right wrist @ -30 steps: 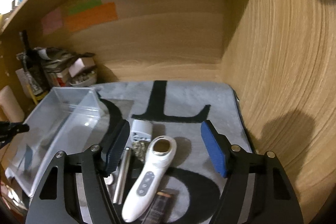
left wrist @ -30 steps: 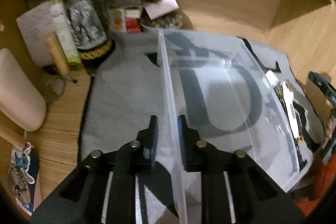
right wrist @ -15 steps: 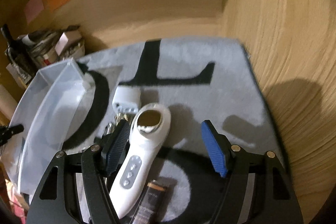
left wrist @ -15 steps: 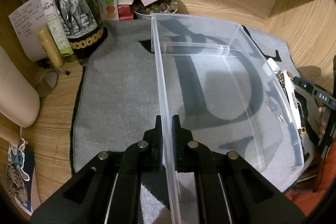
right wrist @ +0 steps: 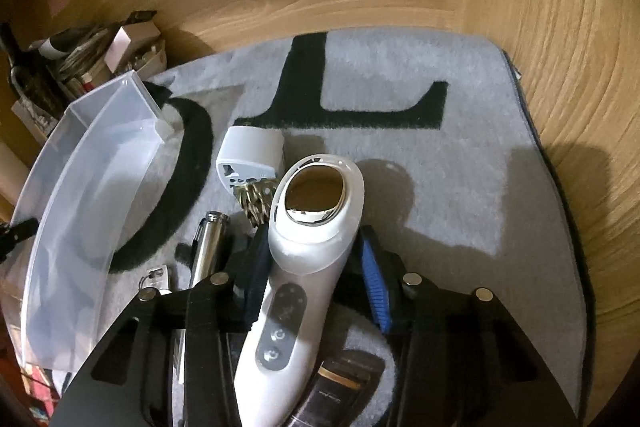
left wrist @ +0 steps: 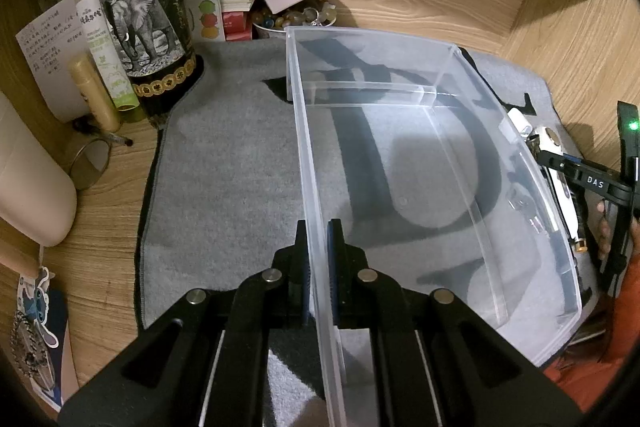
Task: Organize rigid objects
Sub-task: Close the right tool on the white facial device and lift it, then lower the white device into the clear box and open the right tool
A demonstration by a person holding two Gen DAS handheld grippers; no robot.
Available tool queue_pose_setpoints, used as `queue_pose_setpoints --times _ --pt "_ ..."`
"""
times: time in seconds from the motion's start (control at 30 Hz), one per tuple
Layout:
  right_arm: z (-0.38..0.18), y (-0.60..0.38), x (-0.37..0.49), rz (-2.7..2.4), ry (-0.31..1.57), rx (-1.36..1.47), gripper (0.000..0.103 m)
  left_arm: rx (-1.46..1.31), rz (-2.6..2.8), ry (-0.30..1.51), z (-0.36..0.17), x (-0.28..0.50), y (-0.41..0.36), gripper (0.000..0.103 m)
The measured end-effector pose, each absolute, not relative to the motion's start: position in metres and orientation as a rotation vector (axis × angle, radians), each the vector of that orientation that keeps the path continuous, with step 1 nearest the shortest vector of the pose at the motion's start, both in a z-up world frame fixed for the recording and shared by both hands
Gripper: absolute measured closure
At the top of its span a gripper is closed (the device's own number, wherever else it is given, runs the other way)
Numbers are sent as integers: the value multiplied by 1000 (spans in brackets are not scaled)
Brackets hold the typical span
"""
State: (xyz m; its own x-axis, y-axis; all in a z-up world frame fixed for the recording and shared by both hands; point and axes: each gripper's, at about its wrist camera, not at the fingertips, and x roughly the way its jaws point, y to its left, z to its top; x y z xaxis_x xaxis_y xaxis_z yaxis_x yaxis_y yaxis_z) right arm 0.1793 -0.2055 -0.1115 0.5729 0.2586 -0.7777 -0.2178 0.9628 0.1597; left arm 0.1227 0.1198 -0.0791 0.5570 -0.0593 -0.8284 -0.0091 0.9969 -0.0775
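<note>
A clear plastic bin point(left wrist: 472, 163) stands empty on a grey mat; it also shows in the right wrist view point(right wrist: 80, 187) at the left. My left gripper point(left wrist: 319, 259) is shut on the bin's left wall. My right gripper point(right wrist: 316, 279) is shut on a white handheld device point(right wrist: 308, 227) with a round metal head, lying on the mat. Beside it lie a white plug adapter point(right wrist: 250, 157), a gold chain piece point(right wrist: 254, 201), a silver pen-like tube point(right wrist: 208, 243) and a dark gold-banded tube point(right wrist: 344, 383).
A dark elephant-label bottle point(left wrist: 148, 23), a green tube point(left wrist: 102, 43), papers, small boxes and a bowl of beads point(left wrist: 296, 19) crowd the back left. Wooden walls close the back and right point(right wrist: 560, 67). A pale rounded object point(left wrist: 28, 187) lies left of the mat.
My left gripper closed on the bin wall and stays there. My right gripper moved forward and closed from wide open onto the white device.
</note>
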Motion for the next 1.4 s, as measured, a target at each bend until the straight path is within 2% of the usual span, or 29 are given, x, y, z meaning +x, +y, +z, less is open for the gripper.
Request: queue_pose_setpoints --times 0.2,0.73,1.07,1.4 --pt "-95 -207 167 242 790 66 68 -75 -28 979 -80 123 119 96" --pt "-2 -171 123 315 488 52 68 -50 -22 961 -79 121 115 96" --pt "22 -100 116 499 441 -4 68 -41 -29 934 -80 119 115 96" --pt "-3 -33 130 621 562 -101 68 -58 -50 918 -80 117 117 95"
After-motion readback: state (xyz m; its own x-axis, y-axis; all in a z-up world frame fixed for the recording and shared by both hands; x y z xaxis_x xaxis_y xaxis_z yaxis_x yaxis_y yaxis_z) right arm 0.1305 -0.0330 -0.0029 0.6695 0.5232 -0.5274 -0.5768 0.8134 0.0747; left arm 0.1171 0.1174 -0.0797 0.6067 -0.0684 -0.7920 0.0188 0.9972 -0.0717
